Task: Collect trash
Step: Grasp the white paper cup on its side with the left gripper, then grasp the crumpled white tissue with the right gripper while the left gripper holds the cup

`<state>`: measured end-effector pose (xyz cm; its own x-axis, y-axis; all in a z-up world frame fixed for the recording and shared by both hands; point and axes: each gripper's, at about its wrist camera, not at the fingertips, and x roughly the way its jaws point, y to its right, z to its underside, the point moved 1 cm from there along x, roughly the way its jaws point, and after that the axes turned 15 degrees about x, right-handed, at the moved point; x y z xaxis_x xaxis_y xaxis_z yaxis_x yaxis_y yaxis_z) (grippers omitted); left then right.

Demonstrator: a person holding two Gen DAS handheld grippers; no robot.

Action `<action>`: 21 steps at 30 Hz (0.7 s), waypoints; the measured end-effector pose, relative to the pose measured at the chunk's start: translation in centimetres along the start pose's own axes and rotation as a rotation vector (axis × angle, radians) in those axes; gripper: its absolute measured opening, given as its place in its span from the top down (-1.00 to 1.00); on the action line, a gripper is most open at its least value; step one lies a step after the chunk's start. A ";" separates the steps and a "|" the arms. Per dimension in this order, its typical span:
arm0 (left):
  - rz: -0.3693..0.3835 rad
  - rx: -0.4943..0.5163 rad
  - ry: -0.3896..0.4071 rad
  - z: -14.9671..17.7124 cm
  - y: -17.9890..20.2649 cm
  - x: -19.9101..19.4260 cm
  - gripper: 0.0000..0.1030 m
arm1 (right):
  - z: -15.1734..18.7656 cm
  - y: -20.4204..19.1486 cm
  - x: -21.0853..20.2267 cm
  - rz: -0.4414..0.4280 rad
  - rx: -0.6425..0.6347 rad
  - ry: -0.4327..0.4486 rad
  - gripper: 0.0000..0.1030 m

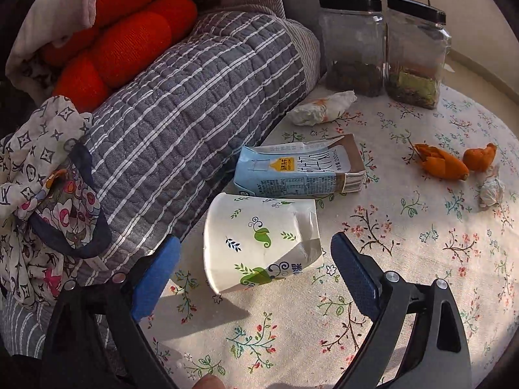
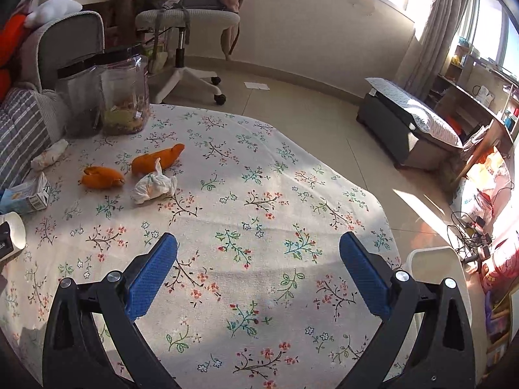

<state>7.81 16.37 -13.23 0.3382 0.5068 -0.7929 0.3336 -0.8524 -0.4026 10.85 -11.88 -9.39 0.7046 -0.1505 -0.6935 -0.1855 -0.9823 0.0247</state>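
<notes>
Both grippers' fingers (image 1: 162, 269) (image 2: 152, 275) wide apart, empty.

A fingertip (image 1: 209, 382) shows only as a sliver below the left gripper (image 1: 256, 259), cut by the frame. Left of the right gripper (image 2: 258, 259), the carton (image 2: 27, 194) and cup (image 2: 13, 230) run off the edge. The carton's print is too small to read.

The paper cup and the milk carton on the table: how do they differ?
The paper cup is white with green leaf prints; the milk carton is pale blue with a brown end and printed text. The cup is round and dented on one side; the carton is boxy and squashed. The cup lies nearer the left gripper, the carton beyond it. Both lie on their sides on the tablecloth.
</notes>
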 end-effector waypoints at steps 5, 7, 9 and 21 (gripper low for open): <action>0.022 0.001 -0.054 -0.1 -0.8 2.2 -0.87 | 0.6 -0.7 0.6 -0.012 -0.030 -0.023 -0.87; 0.077 -0.026 -0.080 -0.1 -1.1 3.1 -0.87 | 0.8 -1.1 0.7 -0.021 -0.049 -0.025 -0.87; 0.146 -0.046 -0.084 -0.1 -1.3 3.6 -0.87 | 1.0 -1.6 0.8 -0.040 -0.075 -0.023 -0.87; 0.274 -0.058 0.172 -3.9 -6.8 -6.3 -0.54 | 1.0 -13.3 0.7 -0.476 -0.463 -0.051 -0.87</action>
<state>6.82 19.48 -3.68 0.5644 0.2777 -0.7774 0.2574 -0.9540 -0.1539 13.08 1.17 -10.91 0.6013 0.3062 -0.7380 0.4596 -0.8881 0.0059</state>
